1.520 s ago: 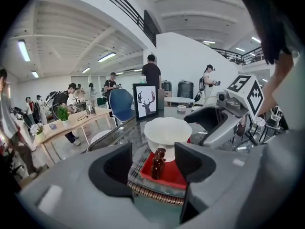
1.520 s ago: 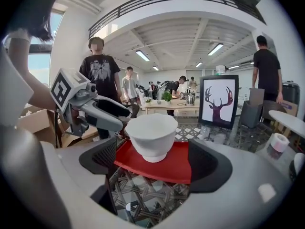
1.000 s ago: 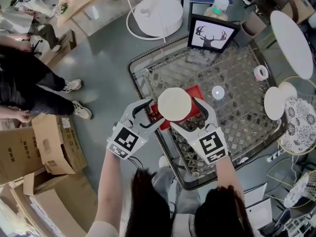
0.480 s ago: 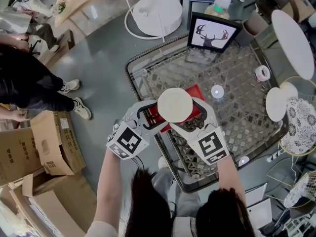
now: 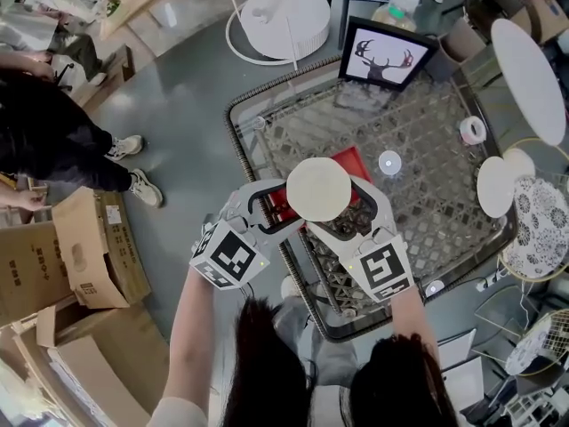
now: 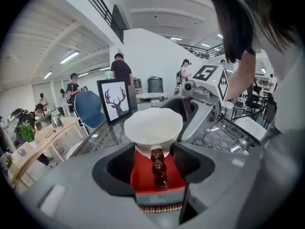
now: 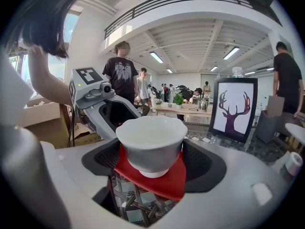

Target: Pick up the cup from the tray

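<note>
Roughly halfway — right gripper point(image 7: 152, 156) clamped on the white scalloped porcelain cup point(image 5: 318, 189), left gripper point(image 6: 155, 166) pinching the flat red tray point(image 5: 348, 162) under it. Cup seems to sit on the tray, so lifting's not done yet

From your head camera, the wide rim of the cup point(image 5: 317, 189) covers its own wall and foot. It also covers most of the red tray point(image 5: 348, 162) under it, and the places where your right tongs point(image 5: 332, 206) meet the cup. Of the tray you see only a corner beyond the right tongs and a strip inside your left tongs point(image 5: 272, 206).

In the left gripper view, dark beads point(image 6: 157, 167) stand before the cup's foot and hide it.

Far beyond both tongs, a bottle point(image 5: 397, 5) stands behind the deer picture point(image 5: 384, 53), so only its cap and shoulders show. The small round thing point(image 5: 390, 163) on the tabletop point(image 5: 427, 198), beyond the right tongs, is too small to name.
</note>
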Motion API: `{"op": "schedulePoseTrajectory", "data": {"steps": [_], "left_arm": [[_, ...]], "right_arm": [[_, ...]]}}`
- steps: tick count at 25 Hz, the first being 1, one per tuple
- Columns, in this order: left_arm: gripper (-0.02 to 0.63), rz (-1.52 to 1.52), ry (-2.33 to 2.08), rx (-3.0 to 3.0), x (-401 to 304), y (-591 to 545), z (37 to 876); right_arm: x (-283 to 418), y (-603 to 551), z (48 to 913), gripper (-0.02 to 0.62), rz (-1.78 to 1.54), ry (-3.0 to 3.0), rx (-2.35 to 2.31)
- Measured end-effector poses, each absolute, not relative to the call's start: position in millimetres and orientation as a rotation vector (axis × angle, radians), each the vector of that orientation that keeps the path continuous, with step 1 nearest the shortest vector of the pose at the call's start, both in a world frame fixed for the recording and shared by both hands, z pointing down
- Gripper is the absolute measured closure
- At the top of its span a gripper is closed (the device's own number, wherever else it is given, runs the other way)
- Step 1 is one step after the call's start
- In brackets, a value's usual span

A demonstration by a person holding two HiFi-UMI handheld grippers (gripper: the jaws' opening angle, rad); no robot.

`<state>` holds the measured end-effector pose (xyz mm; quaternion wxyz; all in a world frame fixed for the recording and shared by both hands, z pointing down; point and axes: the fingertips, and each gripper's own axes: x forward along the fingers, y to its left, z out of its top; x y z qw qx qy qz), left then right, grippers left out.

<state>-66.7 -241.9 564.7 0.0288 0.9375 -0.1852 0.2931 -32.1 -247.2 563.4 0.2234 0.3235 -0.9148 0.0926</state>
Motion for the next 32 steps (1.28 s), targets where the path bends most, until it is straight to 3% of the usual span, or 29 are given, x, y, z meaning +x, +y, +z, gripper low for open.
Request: {"op": "schedulePoseTrajectory", "data": {"steps": [14, 22, 32], "left_arm": [[0.356, 0.874, -0.402, 2.983, -6.7, -211.2, 537.1], [0.358, 0.904, -0.198, 3.026, 55.5, -182.6, 545.2], [0.359, 0.945, -0.158, 2.999, 86.4, -173.1, 565.3]], "right_arm": [[28.9, -211.6, 536.7, 0.166, 0.258, -2.480, 1.074], [91.4, -178.6, 545.2, 0.166, 0.313, -2.389, 1.203], [121.0, -168.3, 564.2, 0.166, 0.360, -2.372, 1.239]]}}
